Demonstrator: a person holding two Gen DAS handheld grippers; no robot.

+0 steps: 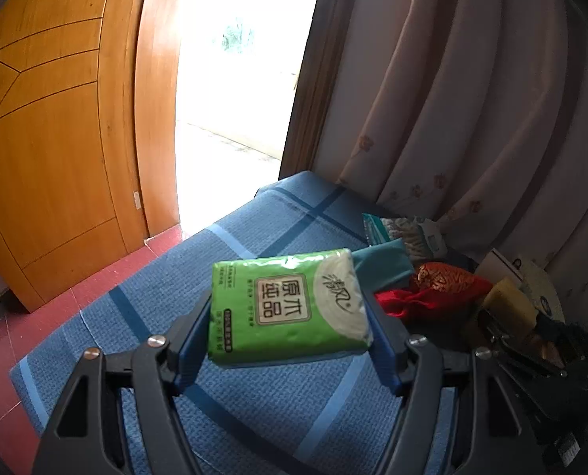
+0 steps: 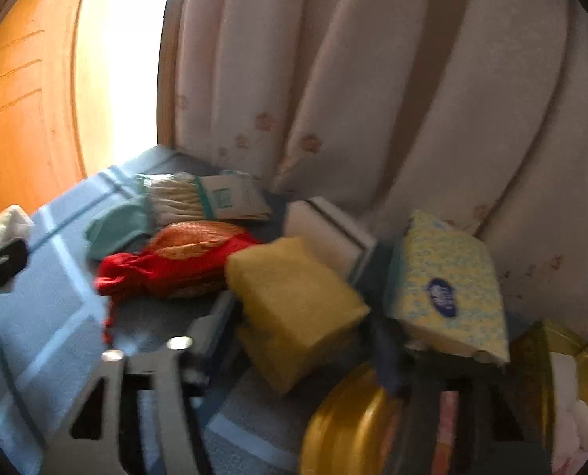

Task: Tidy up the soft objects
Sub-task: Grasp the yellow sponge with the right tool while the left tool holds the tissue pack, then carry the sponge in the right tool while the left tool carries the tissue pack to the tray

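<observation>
We see the left gripper [image 1: 288,308] pinching a glossy green tissue pack [image 1: 288,306] at frame centre, lifted above the blue checked woven cloth [image 1: 254,407]. Only the blurred right view shows the right gripper [image 2: 298,316] clamped on a porous yellow sponge block [image 2: 294,308] at centre, a crinkly yellow-patterned tissue pack [image 2: 448,285] at its right.

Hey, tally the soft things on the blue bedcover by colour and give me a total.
Green: 1, plastic-wrapped tissue pack
Yellow: 2, foam sponge block, patterned tissue pack
Red: 1, drawstring cloth pouch
Teal: 1, folded cloth
White: 1, packaged mop head
Total: 6
</observation>
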